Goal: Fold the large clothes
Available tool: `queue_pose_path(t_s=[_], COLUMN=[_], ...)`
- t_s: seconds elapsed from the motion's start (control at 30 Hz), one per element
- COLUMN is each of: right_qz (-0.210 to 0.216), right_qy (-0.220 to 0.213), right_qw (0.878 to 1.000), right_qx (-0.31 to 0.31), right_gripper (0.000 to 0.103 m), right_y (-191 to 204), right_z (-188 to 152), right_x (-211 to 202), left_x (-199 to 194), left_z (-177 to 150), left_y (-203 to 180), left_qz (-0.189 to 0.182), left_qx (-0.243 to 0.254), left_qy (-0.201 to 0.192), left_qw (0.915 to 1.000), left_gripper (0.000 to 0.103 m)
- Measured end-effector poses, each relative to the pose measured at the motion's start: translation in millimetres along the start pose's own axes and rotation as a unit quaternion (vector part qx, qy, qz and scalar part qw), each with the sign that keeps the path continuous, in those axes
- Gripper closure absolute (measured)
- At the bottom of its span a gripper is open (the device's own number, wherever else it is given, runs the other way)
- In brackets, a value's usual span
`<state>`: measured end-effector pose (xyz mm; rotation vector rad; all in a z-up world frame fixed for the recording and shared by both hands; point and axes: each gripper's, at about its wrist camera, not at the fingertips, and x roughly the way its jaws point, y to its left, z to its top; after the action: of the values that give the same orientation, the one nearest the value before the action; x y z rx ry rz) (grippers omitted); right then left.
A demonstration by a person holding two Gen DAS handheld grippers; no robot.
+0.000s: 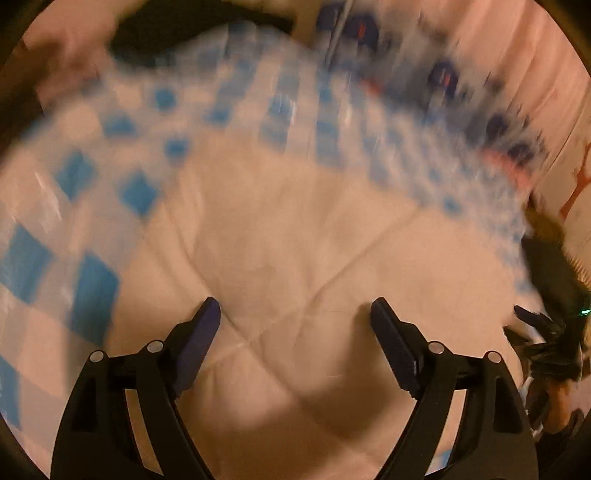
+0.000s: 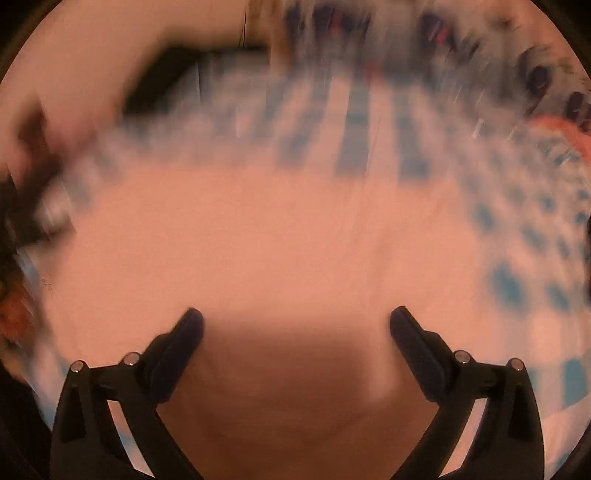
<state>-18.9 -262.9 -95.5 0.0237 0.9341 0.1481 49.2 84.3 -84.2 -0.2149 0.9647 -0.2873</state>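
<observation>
A large pale pink cloth [image 1: 288,236] lies spread flat with crease lines across it, on a blue-and-white checked cover [image 1: 85,192]. My left gripper [image 1: 295,306] hangs above the cloth with its jaws wide apart and nothing between them. In the right wrist view the same pink cloth [image 2: 266,236] fills the middle, blurred by motion. My right gripper [image 2: 295,317] stands open over it, its fingers empty and its shadow falling on the cloth just below.
The checked cover [image 2: 373,147] reaches past the cloth's far edge and to the sides. A dark gap [image 1: 192,33] shows at the far left. Pink fabric [image 1: 509,66] rises at the right. The other gripper [image 1: 546,332] shows at the right edge.
</observation>
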Motion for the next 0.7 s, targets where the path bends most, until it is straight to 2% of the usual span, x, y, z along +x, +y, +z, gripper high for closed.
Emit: queue_pose_path(t_s=[0.03, 0.07, 0.1, 0.13, 0.17, 0.2, 0.27, 0.3, 0.33, 0.37, 0.4, 0.43, 0.5, 0.53, 0.57, 0.63, 0.7], right_qz=[0.003, 0.000, -0.005, 0.012, 0.024, 0.030, 0.043, 0.054, 0.061, 0.057, 0.037, 0.020, 0.029, 0.059, 0.081, 0.076, 0.059], right_qy=[0.002, 0.026, 0.030, 0.004, -0.016, -0.036, -0.050, -0.049, -0.043, -0.003, 0.048, 0.063, 0.070, 0.070, 0.047, -0.007, -0.037], right_qw=[1.000, 1.000, 0.999, 0.999, 0.999, 0.999, 0.998, 0.997, 0.997, 0.997, 0.995, 0.992, 0.992, 0.993, 0.994, 0.996, 0.997], right_qx=[0.003, 0.014, 0.030, 0.036, 0.028, 0.006, -0.023, -0.030, -0.036, -0.059, -0.084, -0.103, -0.099, -0.070, -0.052, -0.047, -0.044], right_gripper=[0.005, 0.006, 0.006, 0.006, 0.006, 0.006, 0.006, 0.006, 0.006, 0.006, 0.006, 0.005, 0.005, 0.006, 0.006, 0.006, 0.006], right_y=[-1.5, -2.5, -2.4, 2.7, 8.9, 23.6, 50.5, 65.2, 78.6, 99.9, 114.6, 121.8, 121.5, 112.7, 106.8, 100.9, 94.1], right_z=[1.4, 8.9, 13.7, 16.2, 18.7, 23.8, 38.4, 44.7, 49.0, 49.6, 42.2, 36.9, 39.0, 49.1, 56.0, 75.2, 107.8], right_x=[0.1, -5.4, -17.8, -36.0, -47.4, -59.8, -64.0, -59.7, -51.7, -23.5, 5.2, 21.9, 23.1, 8.6, -5.7, -29.8, -31.5], left_x=[8.9, 6.7, -0.2, -16.4, -35.2, -46.3, -68.0, -70.5, -66.0, -58.2, -44.5, -23.7, -21.8, -29.7, -42.6, -66.5, -72.0], left_z=[-3.8, -3.6, -3.2, -3.4, -6.5, -8.3, -13.5, -15.0, -16.9, -19.1, -24.2, -30.9, -32.2, -30.3, -28.4, -17.2, 0.1], left_y=[-1.1, -3.4, -3.2, -2.0, -2.5, -3.8, -8.6, -5.2, 4.3, 13.9, 25.3, 36.3, 38.6, 37.6, 36.1, 28.7, 19.1], left_qz=[0.010, 0.023, 0.028, 0.026, 0.009, 0.004, 0.029, 0.045, 0.052, 0.054, 0.063, 0.044, 0.049, 0.053, 0.055, 0.042, 0.037], left_qx=[0.022, 0.030, 0.019, -0.005, -0.016, -0.014, -0.001, -0.009, -0.034, -0.058, -0.083, -0.095, -0.075, -0.073, -0.073, -0.061, -0.047], left_qy=[0.005, 0.007, 0.007, -0.008, -0.037, -0.055, -0.100, -0.105, -0.090, -0.068, -0.028, 0.023, 0.039, 0.031, 0.009, -0.054, -0.090], left_qw=[0.9997, 0.9993, 0.9994, 0.9996, 0.9992, 0.9984, 0.9945, 0.9934, 0.9940, 0.9945, 0.9942, 0.9943, 0.9952, 0.9954, 0.9958, 0.9958, 0.9941], left_gripper=[0.022, 0.022, 0.022, 0.022, 0.022, 0.022, 0.022, 0.022, 0.022, 0.022, 0.022, 0.021, 0.021, 0.021, 0.021, 0.021, 0.021])
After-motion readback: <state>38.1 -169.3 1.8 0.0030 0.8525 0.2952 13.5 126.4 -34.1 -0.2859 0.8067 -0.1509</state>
